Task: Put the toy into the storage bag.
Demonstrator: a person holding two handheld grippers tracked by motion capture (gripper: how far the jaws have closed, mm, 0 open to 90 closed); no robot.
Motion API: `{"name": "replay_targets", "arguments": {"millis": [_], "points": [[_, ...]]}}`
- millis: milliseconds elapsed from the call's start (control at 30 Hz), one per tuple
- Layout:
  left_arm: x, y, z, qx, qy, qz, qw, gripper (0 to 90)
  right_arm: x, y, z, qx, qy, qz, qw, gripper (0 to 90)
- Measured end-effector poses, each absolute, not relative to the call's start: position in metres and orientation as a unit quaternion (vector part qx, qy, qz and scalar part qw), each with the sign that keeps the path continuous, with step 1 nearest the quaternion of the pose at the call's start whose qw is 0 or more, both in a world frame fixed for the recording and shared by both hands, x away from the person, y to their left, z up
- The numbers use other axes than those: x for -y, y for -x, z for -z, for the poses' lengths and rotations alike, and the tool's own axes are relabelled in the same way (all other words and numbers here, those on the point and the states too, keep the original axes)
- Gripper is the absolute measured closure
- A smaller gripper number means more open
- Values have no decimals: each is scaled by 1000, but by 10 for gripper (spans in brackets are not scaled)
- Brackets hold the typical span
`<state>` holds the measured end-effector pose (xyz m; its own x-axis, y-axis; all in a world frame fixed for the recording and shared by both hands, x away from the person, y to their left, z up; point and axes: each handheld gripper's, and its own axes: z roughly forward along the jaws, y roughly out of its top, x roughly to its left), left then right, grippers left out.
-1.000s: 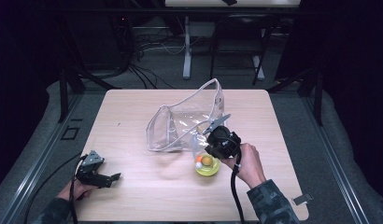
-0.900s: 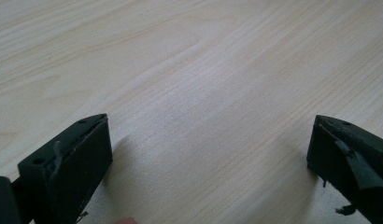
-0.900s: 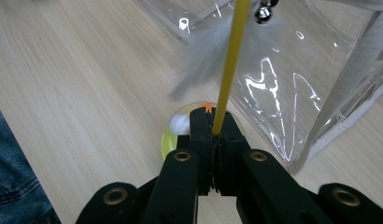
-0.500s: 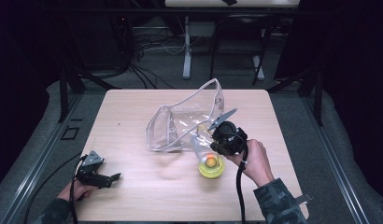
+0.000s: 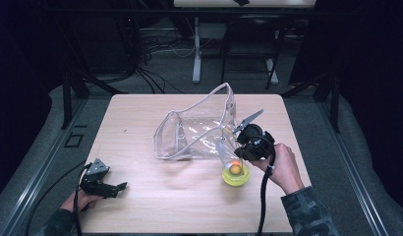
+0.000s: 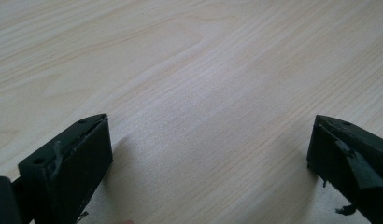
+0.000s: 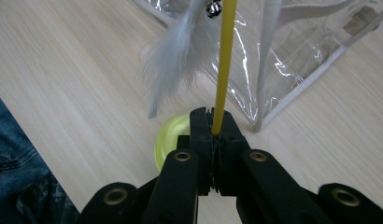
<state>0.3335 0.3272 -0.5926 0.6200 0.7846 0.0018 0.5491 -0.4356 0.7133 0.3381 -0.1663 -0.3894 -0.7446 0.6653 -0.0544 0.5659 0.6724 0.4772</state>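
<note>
Change since earlier: right gripper (image 5: 239, 140) is drifting toward the desk's right edge and lifting a little, carrying the yellow wand (image 7: 223, 65) with it; left gripper (image 5: 108, 186) is keeping its place.
Left gripper: resting low on the desk (image 5: 140, 128) near the front left corner, fingers (image 6: 70, 163) standing wide apart with bare wood between them.
Clear bag (image 5: 194, 132): lying mid-desk, mouth gaping toward the right.
Wand: clenched between the right gripper's fingers (image 7: 201, 140), its long axis running straight out from them toward the bag's opening.
Wand tip: grey feather (image 7: 173, 56) and small bell (image 7: 213, 8) hanging at the far end, just before the bag's rim.
Yellow bowl (image 5: 235, 174): sitting just under the right gripper, an orange ball (image 5: 235, 168) inside.
Obstruction: bag's white-edged rim is crossing right beside the wand.
</note>
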Motion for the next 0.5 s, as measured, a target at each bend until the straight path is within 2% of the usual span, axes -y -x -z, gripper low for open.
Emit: {"name": "replay_targets", "arguments": {"millis": [500], "points": [[-327,-333,592,-402,-830,-168,347,0,193,-338,381,-901,-360,-213,117,881]]}}
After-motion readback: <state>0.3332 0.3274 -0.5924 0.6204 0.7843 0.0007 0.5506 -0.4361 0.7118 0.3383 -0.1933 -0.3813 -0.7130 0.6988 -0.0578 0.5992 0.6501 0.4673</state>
